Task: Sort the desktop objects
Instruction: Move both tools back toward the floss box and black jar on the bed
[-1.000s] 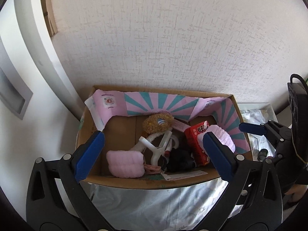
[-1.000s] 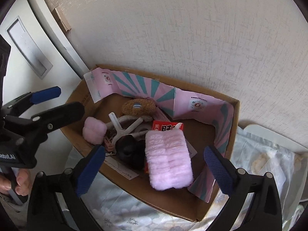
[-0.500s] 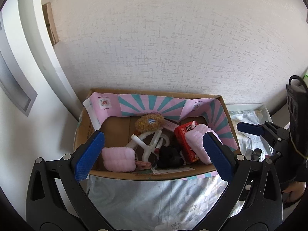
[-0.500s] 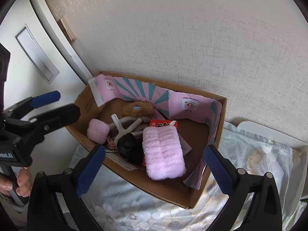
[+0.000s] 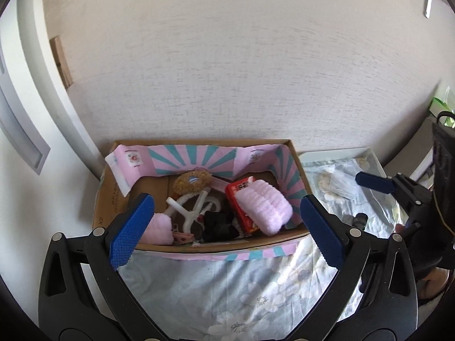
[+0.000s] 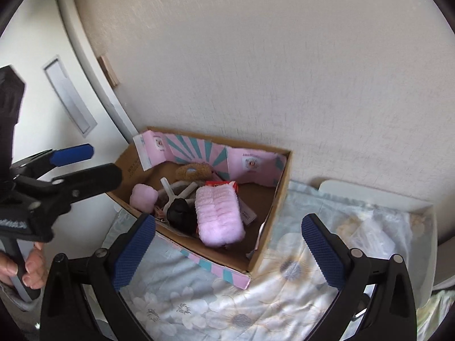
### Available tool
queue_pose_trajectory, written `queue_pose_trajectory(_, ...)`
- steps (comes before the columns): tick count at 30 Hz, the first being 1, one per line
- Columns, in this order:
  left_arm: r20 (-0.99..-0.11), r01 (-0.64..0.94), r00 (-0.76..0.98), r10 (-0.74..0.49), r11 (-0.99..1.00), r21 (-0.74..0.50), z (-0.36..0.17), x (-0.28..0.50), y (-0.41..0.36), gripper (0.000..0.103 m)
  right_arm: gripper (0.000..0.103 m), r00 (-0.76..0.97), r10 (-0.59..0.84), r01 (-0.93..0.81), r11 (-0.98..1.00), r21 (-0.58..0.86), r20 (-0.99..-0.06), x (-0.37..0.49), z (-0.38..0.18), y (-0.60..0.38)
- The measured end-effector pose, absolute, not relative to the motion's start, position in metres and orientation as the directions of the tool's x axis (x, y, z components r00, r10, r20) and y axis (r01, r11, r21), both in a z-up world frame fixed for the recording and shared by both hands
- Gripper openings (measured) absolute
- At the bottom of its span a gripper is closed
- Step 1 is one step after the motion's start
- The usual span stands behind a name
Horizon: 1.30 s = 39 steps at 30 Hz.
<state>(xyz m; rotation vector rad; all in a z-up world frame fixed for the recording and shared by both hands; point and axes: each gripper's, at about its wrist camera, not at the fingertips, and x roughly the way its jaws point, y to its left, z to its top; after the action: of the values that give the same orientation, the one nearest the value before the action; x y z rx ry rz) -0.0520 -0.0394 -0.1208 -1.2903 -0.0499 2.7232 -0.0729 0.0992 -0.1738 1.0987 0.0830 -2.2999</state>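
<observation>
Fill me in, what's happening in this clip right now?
A person holds a claw in each hand over a flowered cloth. The left claw and right claw are both open and empty, aimed at a cardboard box against the wall. The box holds a pink fuzzy pad, a red packet, a brown plush and other small items. Nothing is gripped.

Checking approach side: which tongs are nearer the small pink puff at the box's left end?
Left. The left tongs hang open before the box's near wall, one finger overlapping the small pink puff. The right tongs hover open toward the box's other end.
</observation>
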Motion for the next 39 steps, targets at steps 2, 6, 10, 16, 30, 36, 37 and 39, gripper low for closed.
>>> queue_pose_trajectory(2, -0.766, -0.118, -0.627, 0.137, -0.990, -0.081, -0.119, -0.050, -0.032, 0.102, 0.103, -0.530, -0.455, 0.537, -0.833, 0.133, -0.715, -0.062, -0.165, 0.108)
queue_pose_trajectory(6, -0.760, -0.161, -0.630, 0.162, -0.984, -0.076, -0.114, -0.046, -0.013, 0.102, 0.103, -0.574, -0.373, 0.517, -0.855, 0.030, -0.729, -0.049, -0.157, 0.129)
queue_pose_trajectory(10, -0.760, -0.201, -0.621, 0.193, -0.976, -0.083, -0.113, -0.047, 0.009, 0.102, 0.103, -0.595, -0.292, 0.490, -0.870, -0.050, -0.749, -0.035, -0.159, 0.160)
queue_pose_trajectory(16, -0.779, -0.266, -0.580, 0.237, -0.959, -0.094, -0.124, -0.050, 0.049, 0.102, 0.103, -0.605, -0.201, 0.418, -0.904, -0.093, -0.771, -0.015, -0.178, 0.214)
queue_pose_trajectory(30, -0.859, -0.416, -0.438, 0.264, -0.907, -0.067, -0.182, -0.086, 0.170, 0.102, 0.103, -0.541, -0.206, 0.385, -0.923, -0.023, -0.816, -0.004, -0.227, 0.273)
queue_pose_trajectory(36, -0.883, -0.453, -0.404, 0.241, -0.891, -0.036, -0.217, -0.114, 0.214, 0.102, 0.099, -0.514, -0.255, 0.438, -0.899, 0.005, -0.819, -0.012, -0.252, 0.276)
queue_pose_trajectory(37, -0.886, -0.460, -0.399, 0.236, -0.888, -0.030, -0.225, -0.118, 0.221, 0.102, 0.099, -0.514, -0.258, 0.442, -0.897, 0.005, -0.818, -0.015, -0.256, 0.276)
queue_pose_trajectory(39, -0.891, -0.472, -0.397, 0.220, -0.882, -0.008, -0.238, -0.125, 0.231, 0.102, 0.096, -0.519, -0.263, 0.453, -0.891, -0.002, -0.813, -0.020, -0.263, 0.275)
